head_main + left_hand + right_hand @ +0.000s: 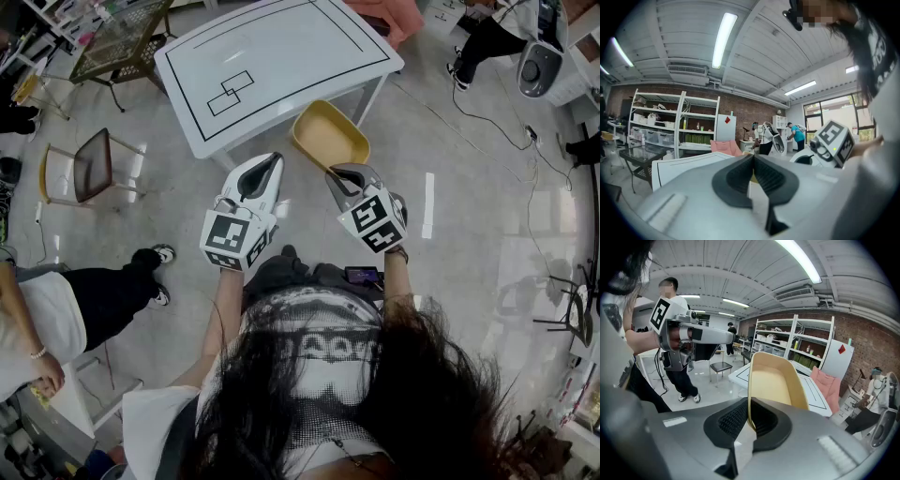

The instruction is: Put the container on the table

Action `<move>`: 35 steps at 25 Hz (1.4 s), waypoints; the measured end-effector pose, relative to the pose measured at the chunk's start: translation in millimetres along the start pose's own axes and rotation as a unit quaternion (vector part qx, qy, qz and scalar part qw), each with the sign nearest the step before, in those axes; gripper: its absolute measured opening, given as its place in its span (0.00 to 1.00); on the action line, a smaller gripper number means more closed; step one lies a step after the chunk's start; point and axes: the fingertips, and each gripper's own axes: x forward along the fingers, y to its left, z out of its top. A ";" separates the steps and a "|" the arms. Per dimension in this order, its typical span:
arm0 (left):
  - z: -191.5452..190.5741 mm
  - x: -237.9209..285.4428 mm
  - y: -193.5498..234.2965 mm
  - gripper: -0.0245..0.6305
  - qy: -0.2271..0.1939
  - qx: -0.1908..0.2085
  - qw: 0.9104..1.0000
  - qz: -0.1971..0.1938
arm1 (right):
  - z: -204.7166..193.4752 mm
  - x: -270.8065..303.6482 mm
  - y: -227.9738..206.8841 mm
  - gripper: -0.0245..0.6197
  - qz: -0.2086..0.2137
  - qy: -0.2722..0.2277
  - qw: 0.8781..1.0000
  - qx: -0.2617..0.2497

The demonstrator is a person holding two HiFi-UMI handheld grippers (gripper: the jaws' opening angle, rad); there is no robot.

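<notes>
My right gripper (pixel 345 174) is shut on the near rim of a yellow container (pixel 329 137), which hangs in the air just off the front right corner of the white table (pixel 272 56). In the right gripper view the container (pixel 776 383) rises from between the pads (pixel 736 420), tilted, with the table (pixel 816 393) behind it. My left gripper (pixel 266 162) is level beside it on the left, jaws shut with nothing in them; its pads (pixel 736 180) meet in the left gripper view. The table top bears black outlines.
A brown chair (pixel 89 169) and a mesh-topped side table (pixel 117 42) stand left of the table. A seated person's legs (pixel 103 295) are at the left. Cables (pixel 487 122) run over the floor at right. Shelves (pixel 670 126) line the brick wall.
</notes>
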 end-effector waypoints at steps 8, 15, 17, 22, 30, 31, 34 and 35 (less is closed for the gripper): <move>-1.2 -2.6 19.7 0.04 0.000 -0.001 1.000 -0.003 | 14.1 17.6 2.7 0.07 -0.001 -0.010 1.000 0.014; -4.9 -7.4 42.5 0.04 -0.001 -0.003 1.000 -0.007 | 26.8 36.4 10.9 0.07 0.000 -0.006 1.000 0.019; -7.0 -9.2 50.0 0.04 -0.001 -0.002 1.000 -0.011 | 29.8 43.2 13.8 0.07 -0.002 -0.007 1.000 0.019; -14.8 -15.7 66.6 0.04 0.004 -0.003 1.000 -0.022 | 34.2 55.3 22.2 0.07 -0.013 -0.003 0.999 0.030; -25.7 -7.4 80.0 0.04 0.008 -0.016 0.999 -0.036 | 23.8 62.5 15.5 0.07 -0.032 0.020 0.998 0.043; -25.5 -5.0 81.5 0.04 0.008 -0.016 0.999 -0.038 | 23.9 63.2 12.4 0.07 -0.035 0.021 0.998 0.044; -24.0 3.8 87.3 0.04 0.006 -0.018 0.999 -0.039 | 24.4 66.9 2.1 0.07 -0.037 0.024 0.998 0.045; -23.6 7.7 89.4 0.04 0.005 -0.019 0.999 -0.038 | 24.4 68.9 -2.2 0.07 -0.037 0.025 0.998 0.044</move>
